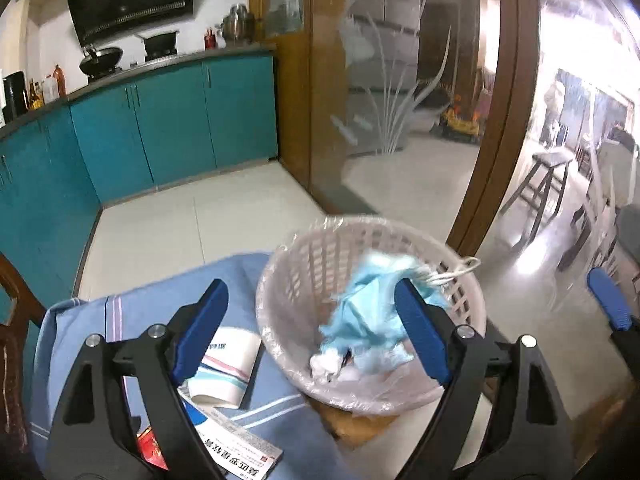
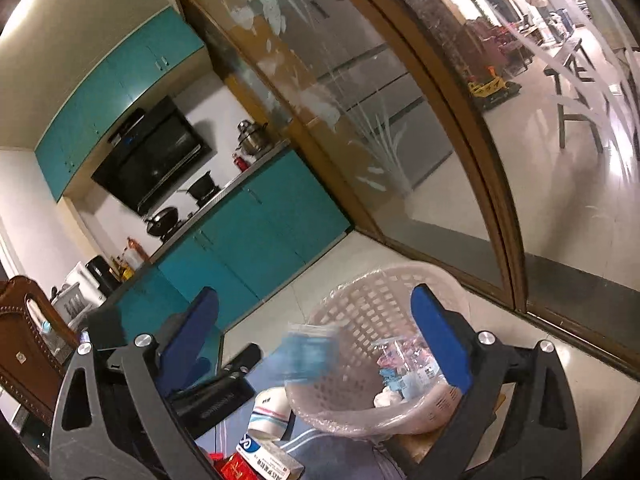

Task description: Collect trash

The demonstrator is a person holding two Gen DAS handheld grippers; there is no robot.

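Note:
A pale lattice basket lined with a clear bag holds crumpled white paper. A light blue face mask hangs blurred over its opening, and its white ear loop lies across the rim. My left gripper is open above the basket, with the mask close to its right finger and not pinched. My right gripper is also open over the basket, nothing pressed between its pads; a blurred blue shape, probably the mask, shows at the near rim.
On the blue striped cloth lie a tipped paper cup, a white medicine box and a red packet. The basket stands on something brown. A glass partition and teal cabinets lie beyond.

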